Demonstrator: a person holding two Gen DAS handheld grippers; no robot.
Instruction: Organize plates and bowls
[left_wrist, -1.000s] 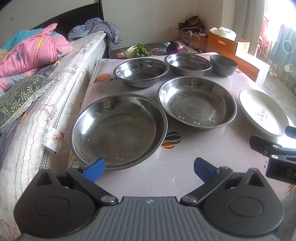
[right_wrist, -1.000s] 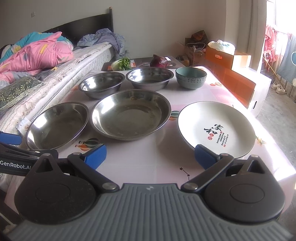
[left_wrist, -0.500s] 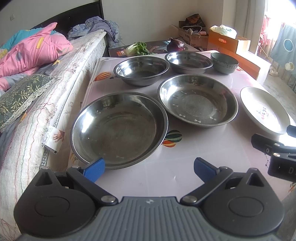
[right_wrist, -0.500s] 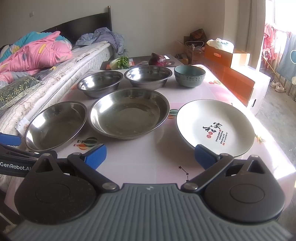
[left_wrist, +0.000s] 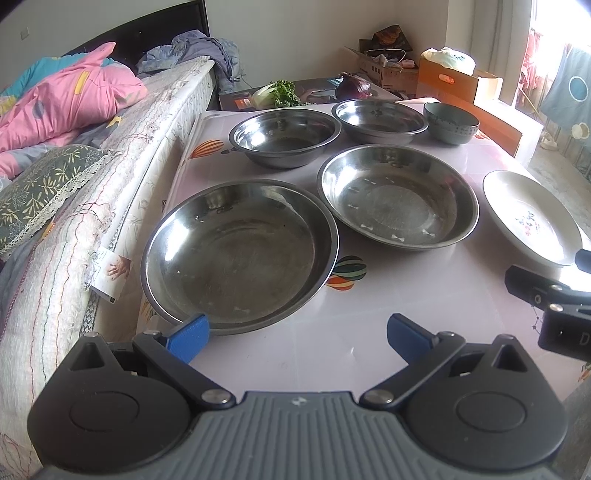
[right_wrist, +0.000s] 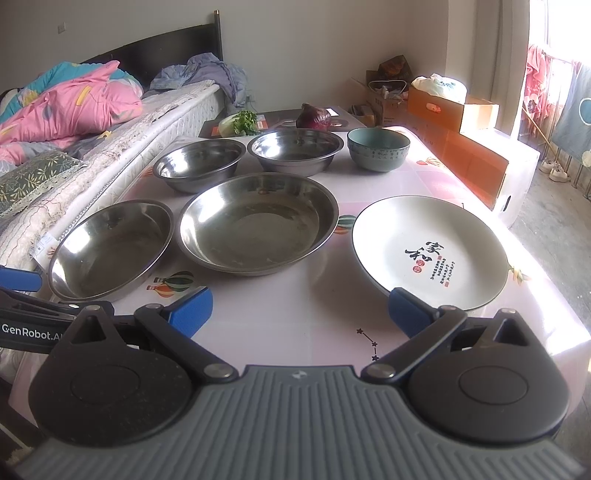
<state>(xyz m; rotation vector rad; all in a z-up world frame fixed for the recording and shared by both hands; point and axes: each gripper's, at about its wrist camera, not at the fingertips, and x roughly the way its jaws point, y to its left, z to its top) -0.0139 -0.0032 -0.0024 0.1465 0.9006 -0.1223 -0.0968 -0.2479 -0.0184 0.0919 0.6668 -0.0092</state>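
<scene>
On the pink table (left_wrist: 332, 354) lie two wide steel plates, one near left (left_wrist: 236, 254) and one in the middle (left_wrist: 397, 195). Behind them stand two steel bowls (left_wrist: 284, 134) (left_wrist: 380, 118) and a teal ceramic bowl (left_wrist: 450, 122). A white ceramic plate (right_wrist: 428, 251) with printed characters lies at the right. My left gripper (left_wrist: 297, 336) is open just short of the near steel plate's front rim. My right gripper (right_wrist: 299, 310) is open, its right finger at the white plate's front rim. Neither holds anything.
A bed with a quilted mattress (left_wrist: 92, 192) and pink bedding (left_wrist: 66, 99) runs along the table's left side. Greens (left_wrist: 277, 94) and a red cabbage (left_wrist: 352, 86) lie on a low surface behind. Orange cardboard boxes (right_wrist: 465, 147) stand at the right.
Both grippers have edged slightly forward and lower toward the plates. Nothing on the table has moved and both grippers stay open.
</scene>
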